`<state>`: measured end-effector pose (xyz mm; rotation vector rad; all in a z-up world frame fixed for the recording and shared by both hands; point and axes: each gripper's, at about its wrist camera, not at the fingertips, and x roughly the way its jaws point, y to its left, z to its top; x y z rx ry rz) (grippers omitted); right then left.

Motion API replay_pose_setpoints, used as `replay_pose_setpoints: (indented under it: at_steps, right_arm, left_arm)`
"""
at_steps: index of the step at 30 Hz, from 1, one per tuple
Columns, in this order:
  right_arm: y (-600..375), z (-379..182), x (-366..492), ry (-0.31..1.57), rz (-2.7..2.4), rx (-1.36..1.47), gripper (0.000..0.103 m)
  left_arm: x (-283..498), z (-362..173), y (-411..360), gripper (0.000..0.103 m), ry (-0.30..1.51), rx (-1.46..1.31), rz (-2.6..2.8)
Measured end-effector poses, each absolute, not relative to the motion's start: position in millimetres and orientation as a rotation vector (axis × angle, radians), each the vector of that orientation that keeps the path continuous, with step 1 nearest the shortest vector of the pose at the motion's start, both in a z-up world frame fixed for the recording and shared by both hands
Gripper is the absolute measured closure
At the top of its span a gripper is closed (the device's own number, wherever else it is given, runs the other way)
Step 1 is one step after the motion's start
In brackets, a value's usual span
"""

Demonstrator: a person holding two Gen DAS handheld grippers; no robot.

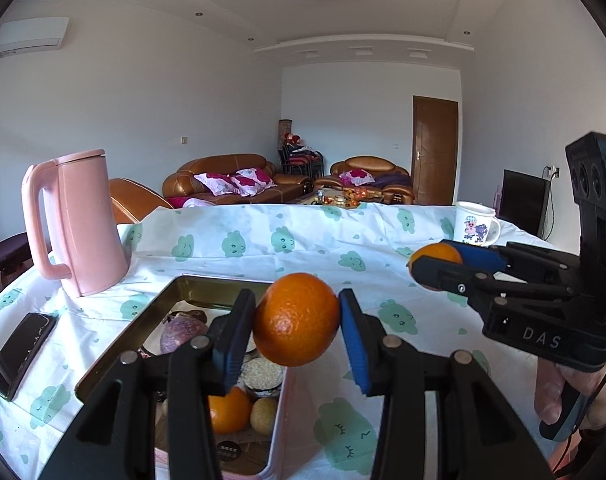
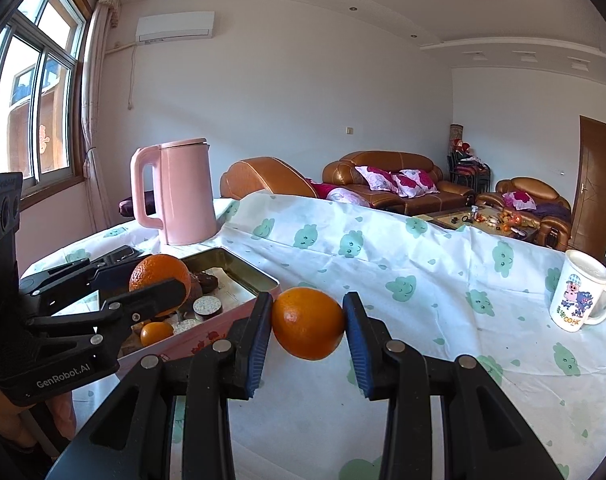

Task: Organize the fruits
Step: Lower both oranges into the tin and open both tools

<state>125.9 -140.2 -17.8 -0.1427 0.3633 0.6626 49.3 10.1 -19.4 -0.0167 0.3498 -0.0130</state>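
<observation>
Orange fruit [image 1: 297, 320]; pink kettle [image 1: 81, 220]; white cloth [image 1: 263, 248] w/ green clouds.

Both wrist cameras look low and close across the cloud-printed tablecloth [image 1: 263, 240] toward the sofas, sharing the pink plastic kettle [image 2: 183, 192].

- Three oranges: one [image 1: 297, 320] clamped in the left gripper [image 1: 298, 334] at 6 o'clock in the left wrist view, one [image 2: 308, 323] clamped in the right gripper [image 2: 308, 330], and a smaller one [image 1: 229, 410] lying in the tin.
- Two handheld grippers, both black with blue pads.
- One open rectangular tin [image 1: 191, 283].
- One pink kettle [image 1: 85, 220], at 9 o'clock.
- One white cartoon mug [image 1: 474, 224], at 2 o'clock.
- One dark phone [image 1: 21, 354], at 8 o'clock.
- One purple wrinkled fruit [image 1: 181, 334] in the tin.
- One round tan fruit [image 1: 264, 416] touching the smaller orange.
</observation>
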Motion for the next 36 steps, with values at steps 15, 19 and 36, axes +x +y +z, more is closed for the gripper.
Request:
replay_pose_setpoints:
  at_steps: [15, 19, 36]
  right_arm:
    - [-58.2, -2.6, 117.4, 0.356, 0.808, -0.200, 0.065]
    - [-40.5, -6.4, 116.3, 0.371, 0.834, -0.205, 0.065]
    - [14.0, -31.6, 125.5, 0.475, 0.901, -0.221, 0.065]
  left_arm:
    - [37.3, -27.4, 82.6, 0.059, 0.392, -0.078, 0.130]
    - [36.8, -30.6, 93.1, 0.059, 0.409, -0.088, 0.146]
    - [31.4, -45.9, 127.3, 0.059, 0.494, -0.129, 0.170]
